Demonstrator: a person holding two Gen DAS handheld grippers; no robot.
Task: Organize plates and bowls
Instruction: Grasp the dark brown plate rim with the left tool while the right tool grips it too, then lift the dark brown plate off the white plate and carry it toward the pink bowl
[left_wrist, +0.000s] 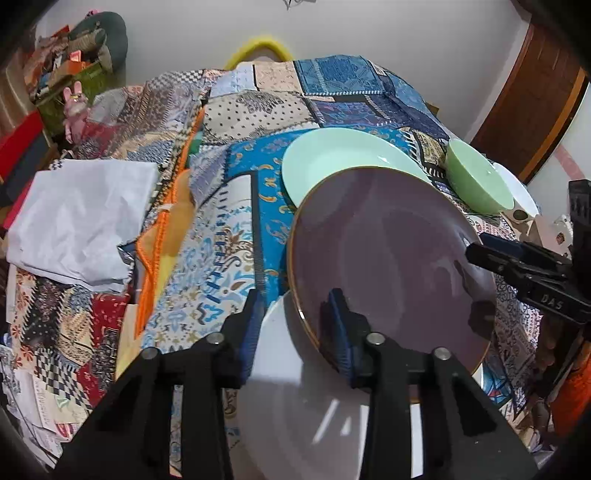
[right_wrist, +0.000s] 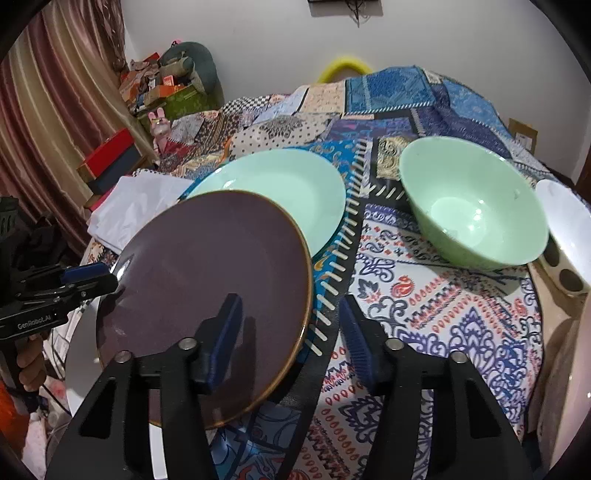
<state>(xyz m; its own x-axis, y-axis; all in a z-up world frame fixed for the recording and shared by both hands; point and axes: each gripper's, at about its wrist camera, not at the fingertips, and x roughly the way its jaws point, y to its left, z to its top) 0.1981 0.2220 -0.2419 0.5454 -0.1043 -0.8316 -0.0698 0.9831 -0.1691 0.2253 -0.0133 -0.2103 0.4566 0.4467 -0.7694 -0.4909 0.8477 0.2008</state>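
Purple plate (right_wrist: 207, 295), tilted over a white plate (left_wrist: 295, 424) on the counter (right_wrist: 443, 314), sits between both grippers' spread fingers, left gripper (left_wrist: 299, 332) straddling its seven-o'clock rim, right gripper (right_wrist: 291, 332) its four-o'clock edge, so stacking seems underway and next needs a firm pinch.

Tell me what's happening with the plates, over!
Both tongs open, left tongs and right tongs flanking the purple plate. It sits tilted on the white plate. Mint plate just behind.
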